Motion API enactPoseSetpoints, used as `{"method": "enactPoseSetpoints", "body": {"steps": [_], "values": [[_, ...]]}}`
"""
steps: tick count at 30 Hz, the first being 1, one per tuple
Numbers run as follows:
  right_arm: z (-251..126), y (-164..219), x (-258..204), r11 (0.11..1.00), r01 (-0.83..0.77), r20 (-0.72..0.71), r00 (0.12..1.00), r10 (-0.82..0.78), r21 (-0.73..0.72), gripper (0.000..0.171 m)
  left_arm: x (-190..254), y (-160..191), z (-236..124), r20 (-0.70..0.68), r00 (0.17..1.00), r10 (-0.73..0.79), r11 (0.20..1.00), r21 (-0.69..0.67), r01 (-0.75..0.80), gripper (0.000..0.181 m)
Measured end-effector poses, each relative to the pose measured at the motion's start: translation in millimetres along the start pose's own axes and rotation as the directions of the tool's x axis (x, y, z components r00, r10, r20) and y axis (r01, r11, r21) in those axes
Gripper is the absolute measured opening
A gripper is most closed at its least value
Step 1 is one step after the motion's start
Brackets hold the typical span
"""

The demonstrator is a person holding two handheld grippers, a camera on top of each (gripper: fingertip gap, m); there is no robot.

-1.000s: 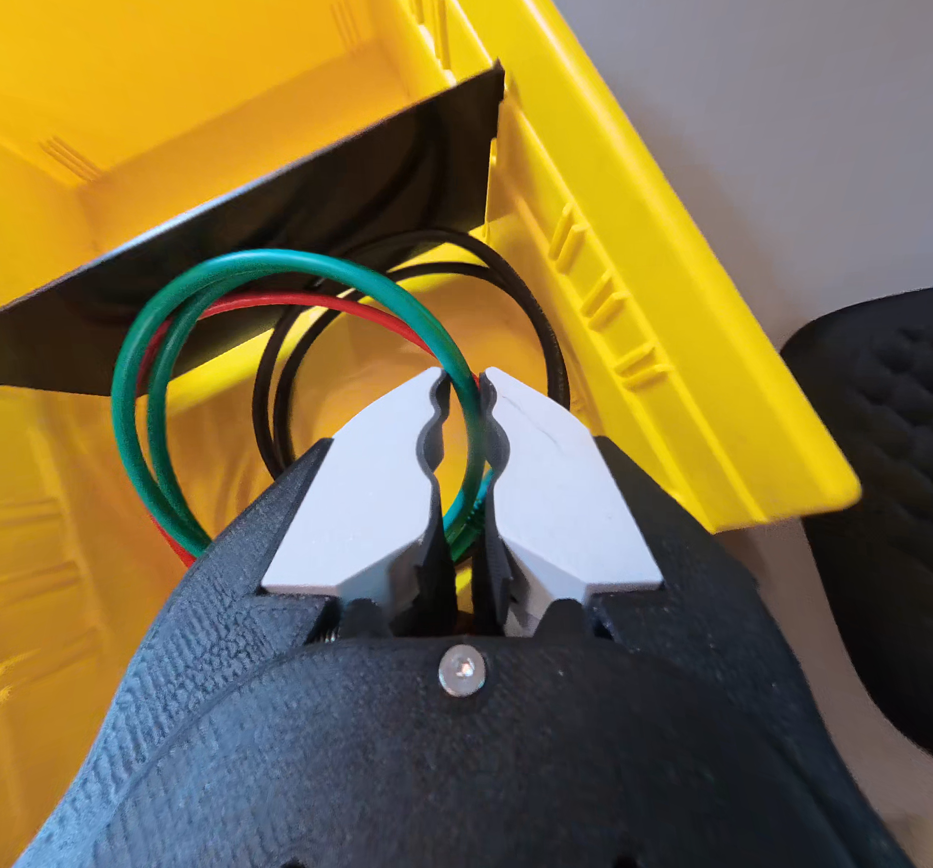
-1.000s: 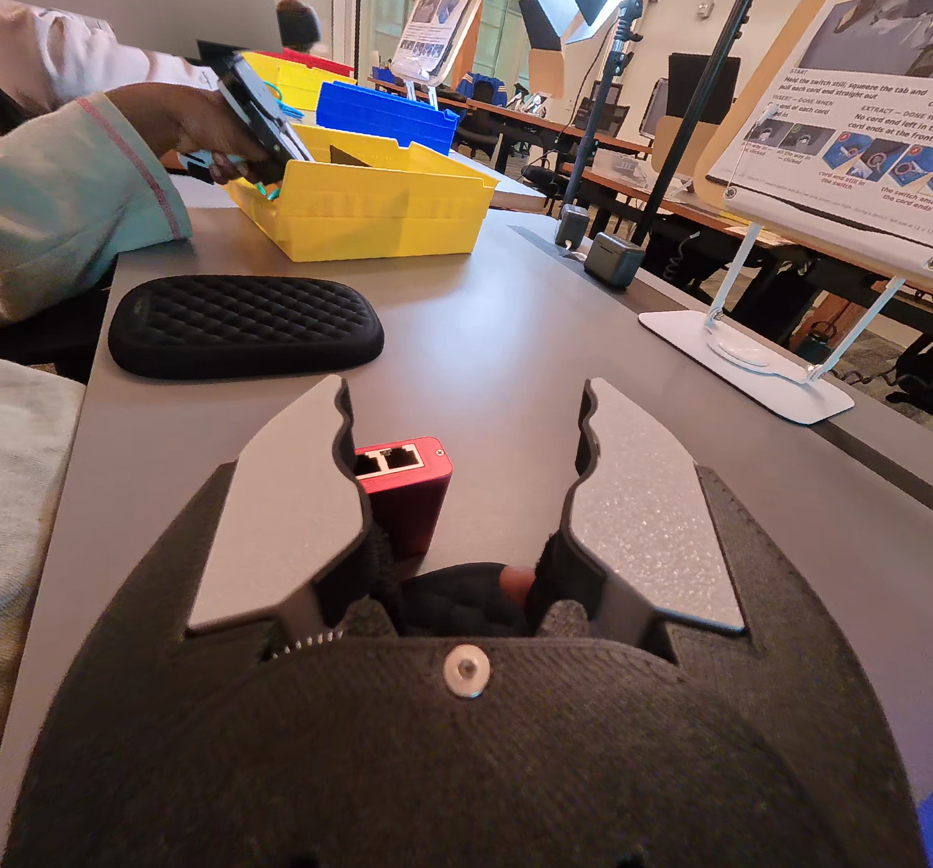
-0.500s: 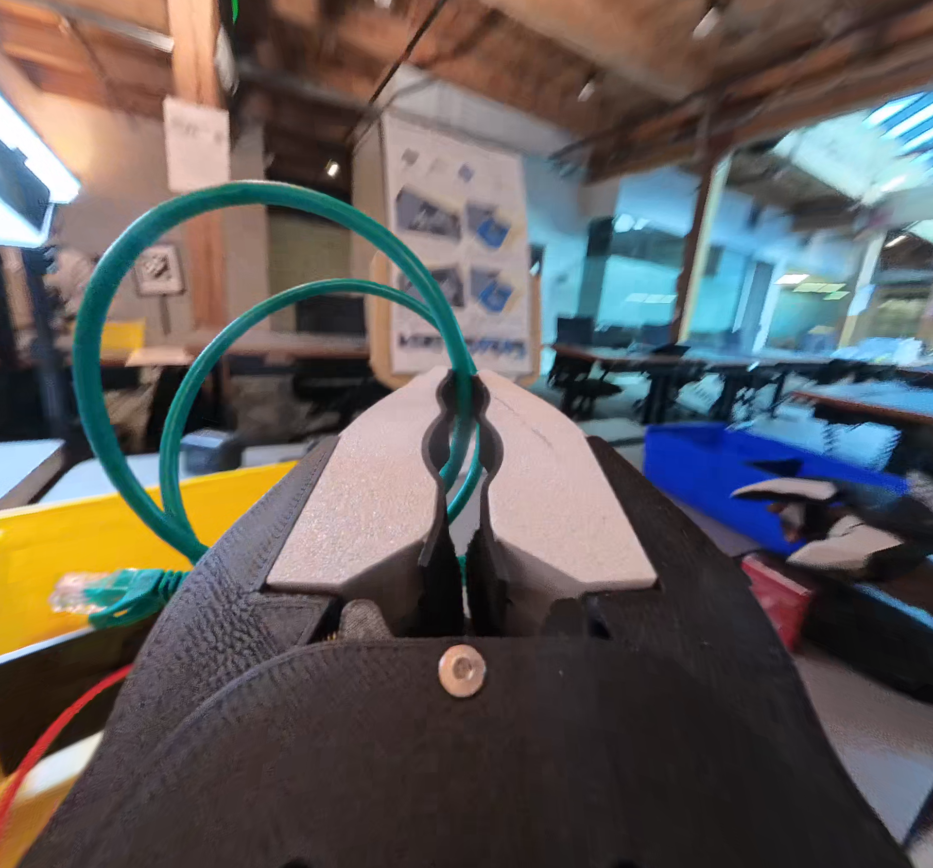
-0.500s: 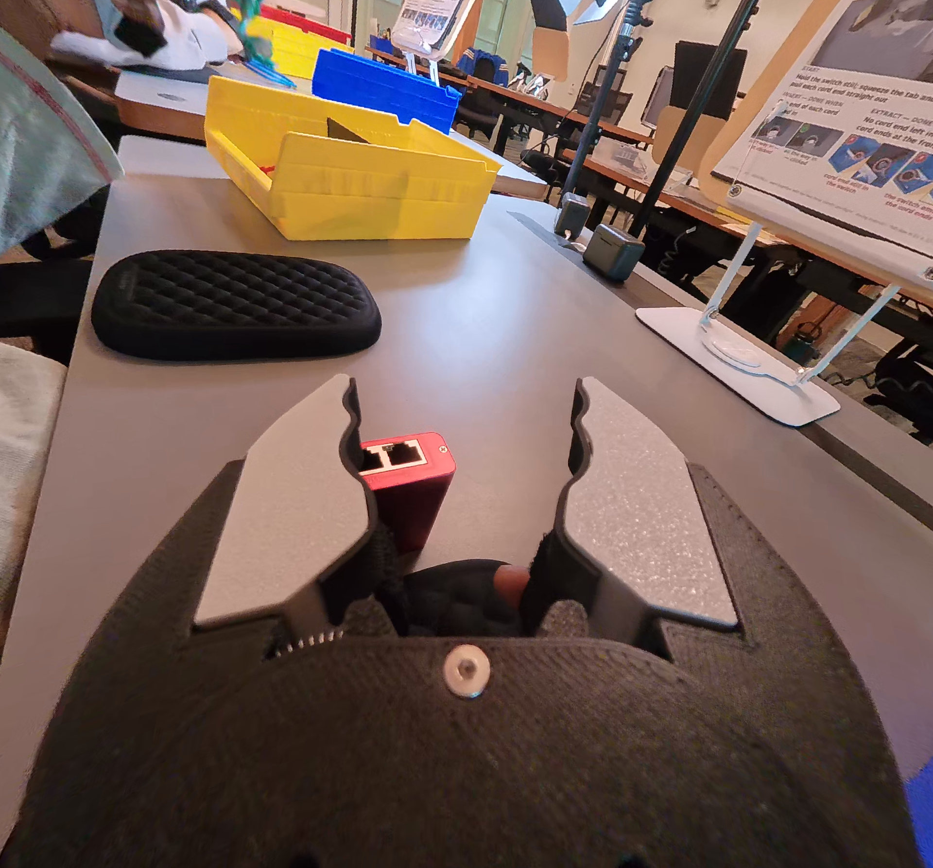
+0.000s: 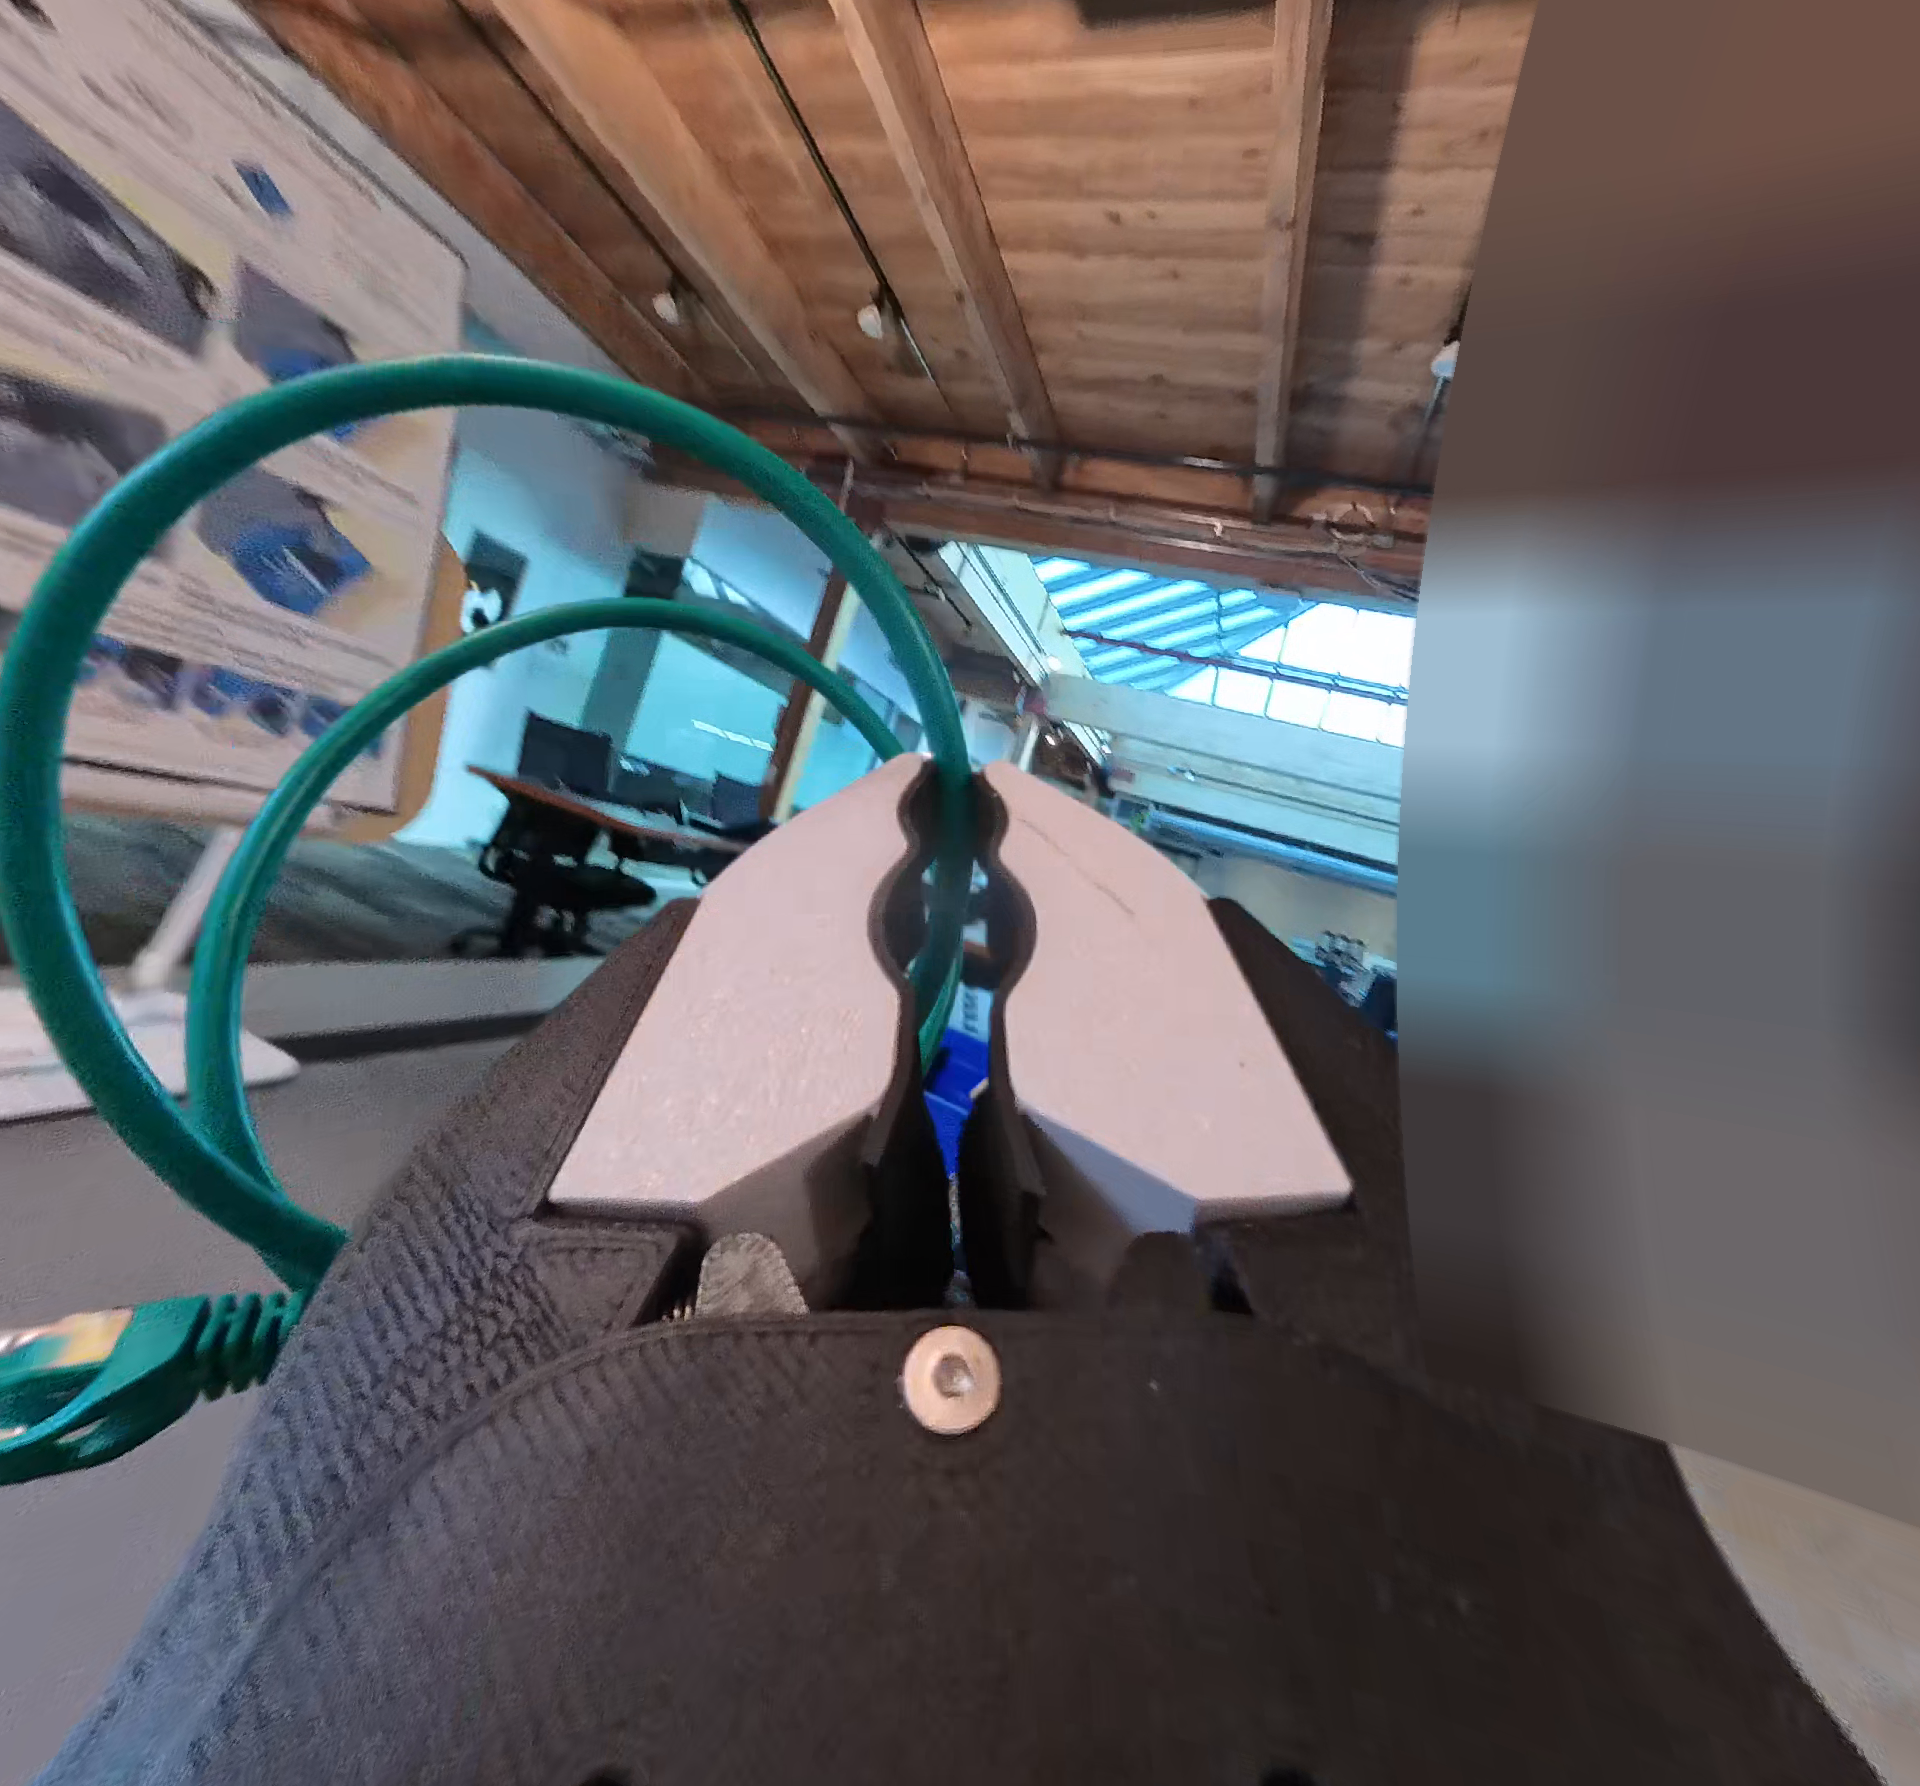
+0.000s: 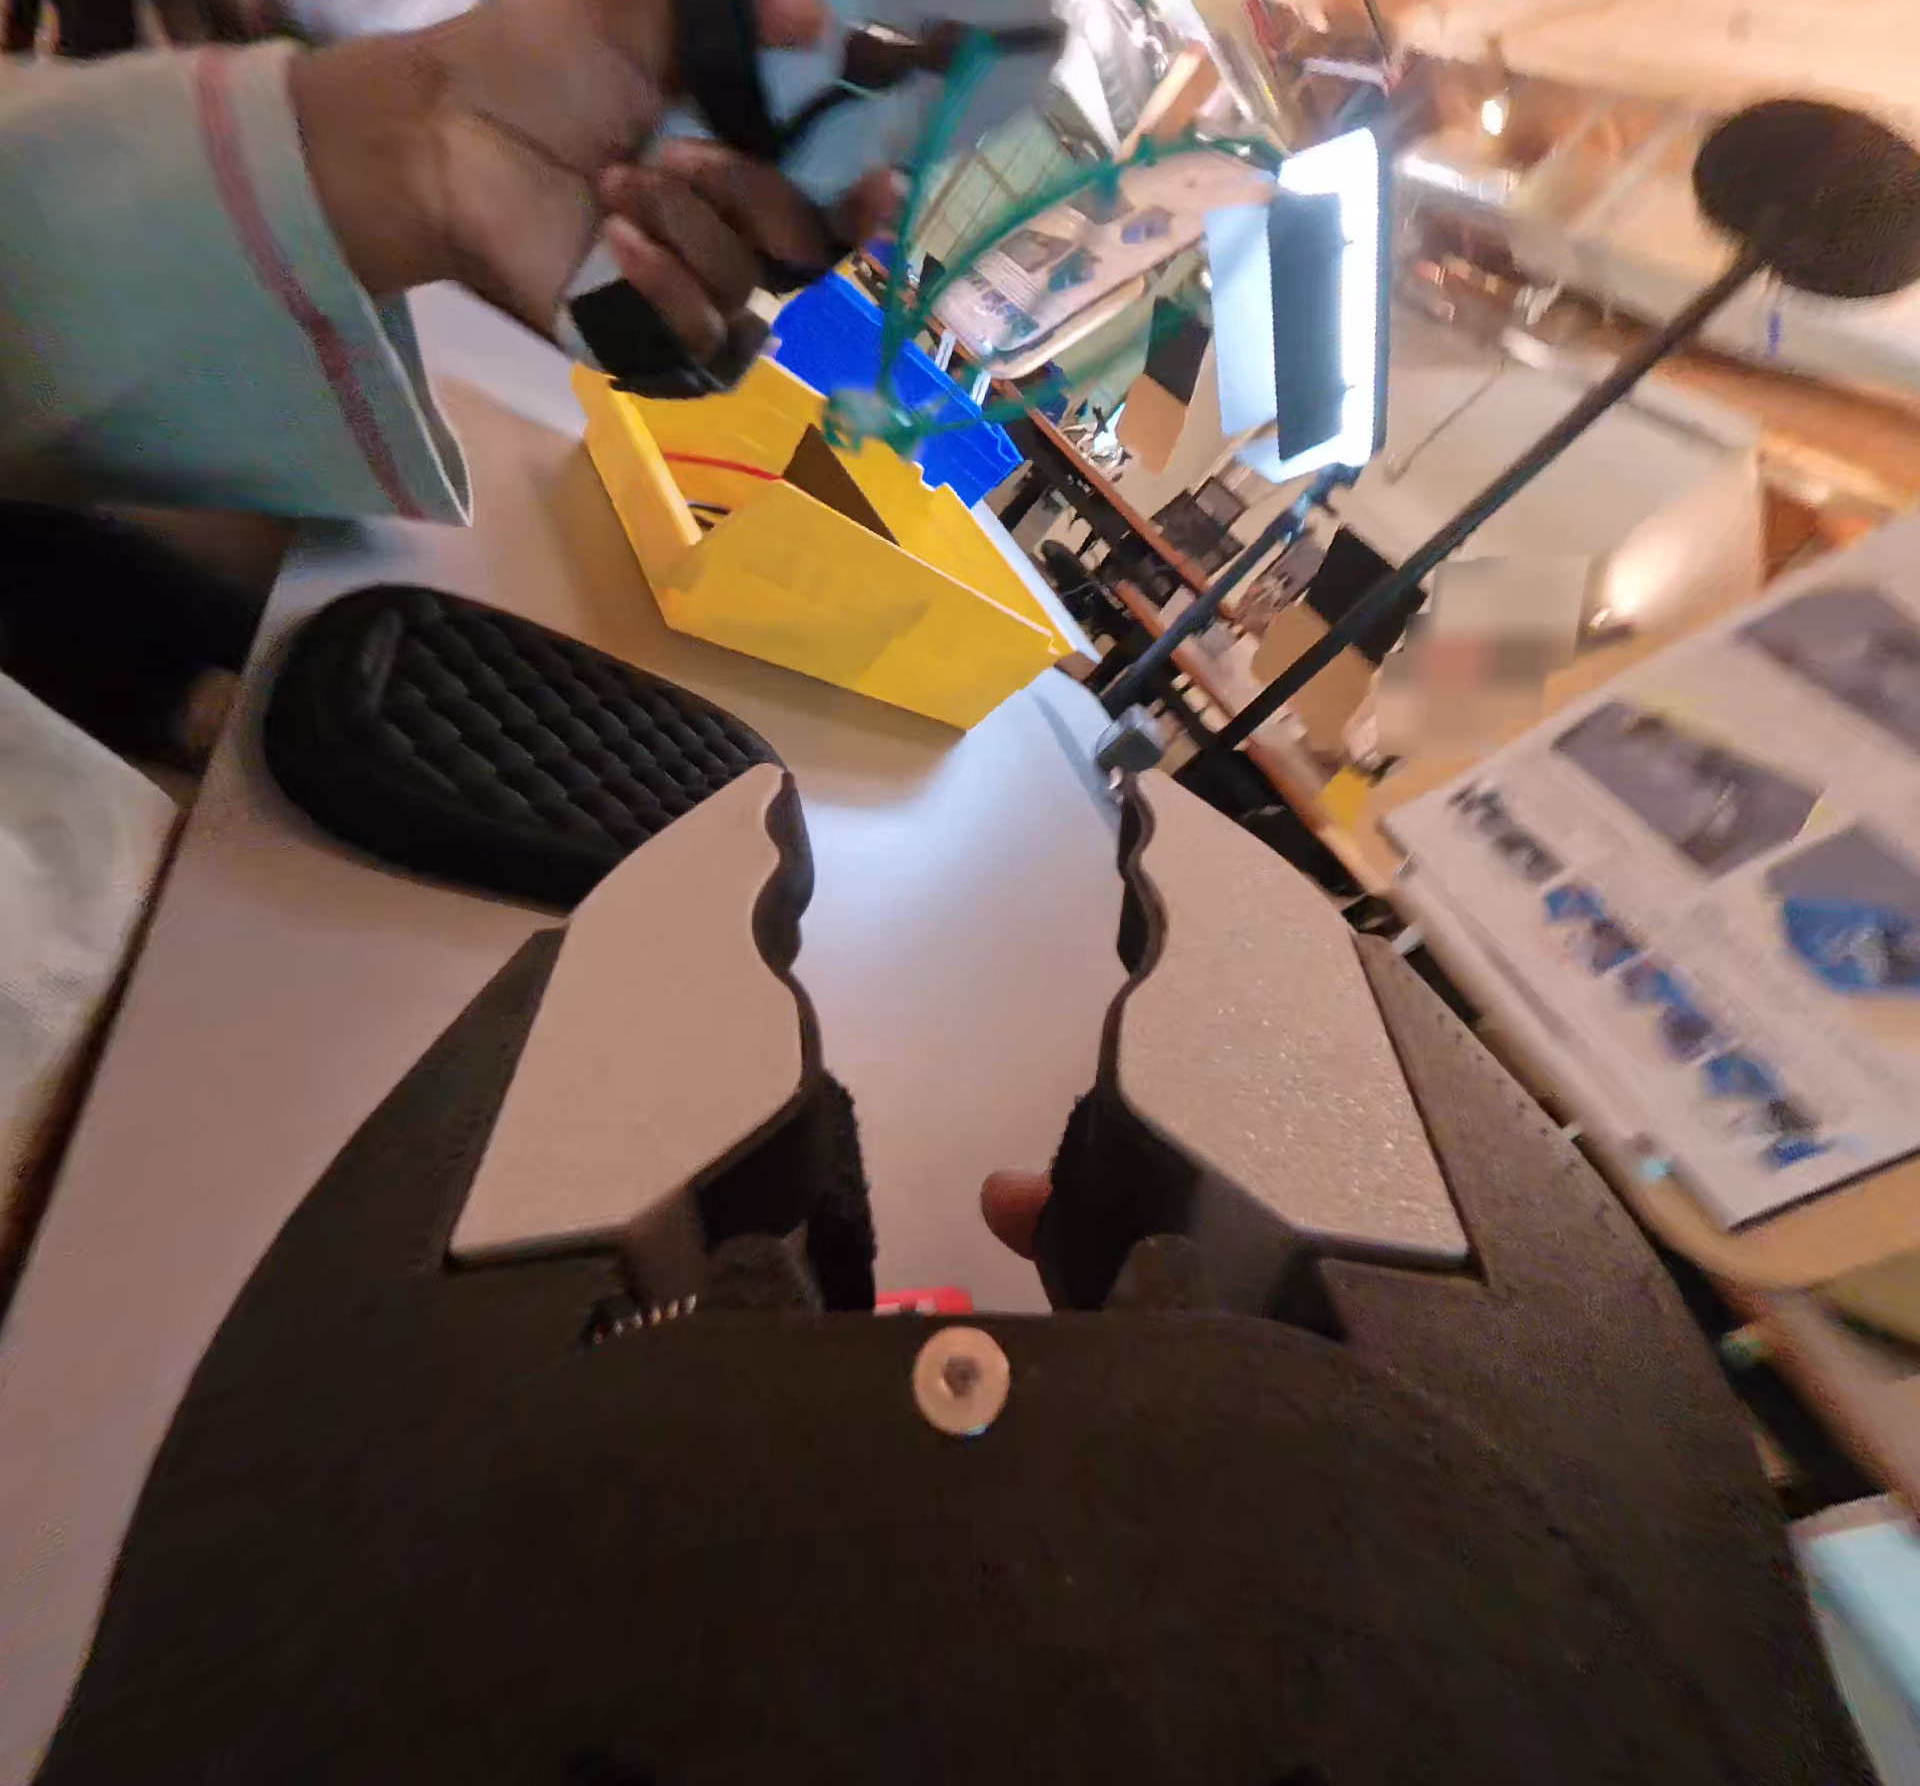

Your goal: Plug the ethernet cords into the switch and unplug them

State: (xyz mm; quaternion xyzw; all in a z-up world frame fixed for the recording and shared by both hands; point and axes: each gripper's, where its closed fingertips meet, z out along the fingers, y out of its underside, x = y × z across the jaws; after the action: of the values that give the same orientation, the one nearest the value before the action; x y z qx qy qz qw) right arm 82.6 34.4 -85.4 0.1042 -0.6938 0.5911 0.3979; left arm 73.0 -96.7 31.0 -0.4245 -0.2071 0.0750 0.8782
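My left gripper (image 5: pixel 951 786) is shut on a green ethernet cord (image 5: pixel 125 1040) and is lifted and tilted up towards the wooden ceiling. The cord curls in two loops to the left, and its green plug (image 5: pixel 94 1362) hangs at the lower left. In the right wrist view a hand (image 6: pixel 499 157) holds that gripper high above the yellow bin (image 6: pixel 831 583), with the green cord (image 6: pixel 904 302) dangling, blurred. My right gripper (image 6: pixel 956 801) is open and empty above the grey table (image 6: pixel 935 905). Only a sliver of the red switch (image 6: pixel 923 1302) shows under its base.
A black padded rest (image 6: pixel 499 728) lies on the table left of my right gripper. The yellow bin holds a red cord (image 6: pixel 717 463) and a black divider. A blue bin (image 6: pixel 883 365) stands behind it. An instruction board (image 6: pixel 1714 905) and a lamp (image 6: pixel 1320 302) stand at the right.
My left gripper has lifted the green cord out of the yellow bin and swung upward and to the right. My right gripper has tilted and moved forward, so the red switch is almost hidden.
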Motion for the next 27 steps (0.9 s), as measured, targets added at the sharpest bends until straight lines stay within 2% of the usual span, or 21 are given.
{"method": "enactPoseSetpoints", "body": {"steps": [4, 6, 10, 15, 17, 19, 20, 22, 24, 27], "values": [[17.7, -15.7, -25.2, 0.944, 0.329, -0.016, 0.944, -0.329, -0.007, 0.038, 4.1, 38.9, 19.4, -0.031, 0.997, -0.070, 0.993, -0.100, 0.067, 0.006], [24.4, -11.9, -33.0, 0.910, 0.411, 0.006, 0.911, -0.411, -0.044, 0.041, 6.2, 52.4, 25.5, -0.040, 0.994, -0.104, 0.986, -0.131, 0.098, 0.006], [29.4, -10.0, -37.8, 0.875, 0.481, 0.008, 0.876, -0.482, -0.057, 0.041, 9.6, 69.4, 32.7, -0.050, 0.988, -0.147, 0.975, -0.176, 0.136, 0.006], [31.2, -5.5, -40.2, 0.880, 0.469, 0.028, 0.883, -0.468, -0.078, 0.012, 12.2, 81.8, 36.7, -0.049, 0.985, -0.167, 0.963, -0.222, 0.152, 0.006], [31.9, -6.2, -35.9, 0.921, 0.382, 0.009, 0.924, -0.383, -0.071, 0.011, 9.3, 86.3, 36.3, -0.031, 0.990, -0.135, 0.960, -0.253, 0.123, 0.006], [31.5, -9.3, -28.4, 0.972, 0.232, -0.020, 0.972, -0.233, -0.030, 0.010, 6.2, 87.6, 34.0, -0.021, 0.999, -0.040, 0.955, -0.295, 0.032, 0.021], [30.3, -12.4, -22.6, 0.990, 0.140, -0.041, 0.989, -0.140, 0.006, 0.010, 5.3, 85.9, 32.1, -0.022, 0.999, 0.037, 0.950, -0.311, -0.041, 0.032], [25.2, -18.3, -5.7, 0.992, -0.075, -0.082, 0.993, 0.083, 0.097, 0.009, 10.0, 77.5, 28.1, -0.056, 0.971, 0.231, 0.922, -0.306, -0.237, 0.038], [17.3, -25.7, 8.3, 0.929, -0.295, -0.052, 0.948, 0.314, 0.224, 0.009, 21.9, 70.3, 24.2, -0.115, 0.899, 0.422, 0.859, -0.268, -0.437, 0.041], [2.7, -37.5, 29.1, 0.693, -0.585, 0.087, 0.786, 0.612, 0.421, 0.008, 56.3, 82.4, 17.7, -0.316, 0.758, 0.571, 0.737, -0.209, -0.643, 0.041]]}}
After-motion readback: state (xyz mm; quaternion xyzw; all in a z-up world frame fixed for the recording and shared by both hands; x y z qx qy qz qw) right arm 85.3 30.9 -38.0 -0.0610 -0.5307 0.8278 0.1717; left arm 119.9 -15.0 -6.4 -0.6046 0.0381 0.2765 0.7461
